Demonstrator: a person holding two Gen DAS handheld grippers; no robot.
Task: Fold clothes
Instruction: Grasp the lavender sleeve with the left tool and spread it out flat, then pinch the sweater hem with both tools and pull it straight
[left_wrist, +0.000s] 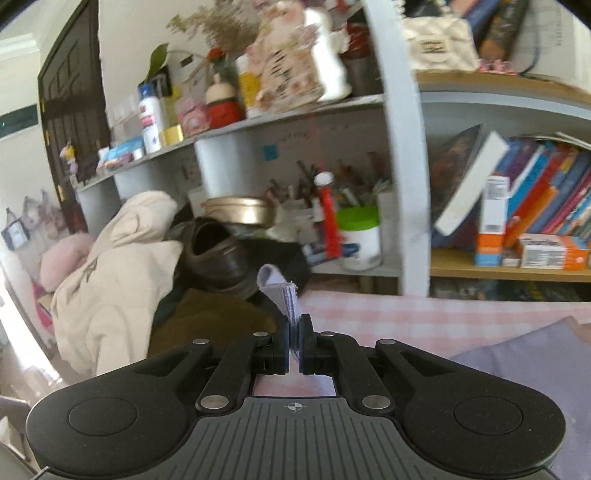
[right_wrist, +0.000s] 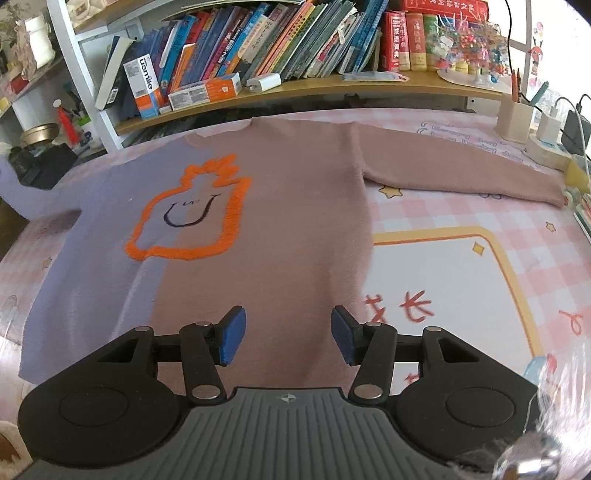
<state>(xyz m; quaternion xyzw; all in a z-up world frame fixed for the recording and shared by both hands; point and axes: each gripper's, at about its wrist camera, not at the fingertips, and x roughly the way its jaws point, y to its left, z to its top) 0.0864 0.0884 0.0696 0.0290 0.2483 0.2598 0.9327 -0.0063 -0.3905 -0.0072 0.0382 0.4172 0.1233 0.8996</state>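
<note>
Pinching one sweater (right_wrist: 258, 229) cuff (left_wrist: 275, 286), left gripper (left_wrist: 294, 338) fingers clench; right gripper (right_wrist: 287, 338) fingers spread.

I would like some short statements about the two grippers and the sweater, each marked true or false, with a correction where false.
1. The left gripper is shut on a lilac cuff of the sweater. True.
2. The right gripper is shut on the hem. False: its fingers stand open above the sweater, holding nothing.
3. The sweater lies spread flat, front up, with an orange outline design. True.
4. Both sleeves are folded onto the body. False: the pink sleeve lies stretched out sideways.
</note>
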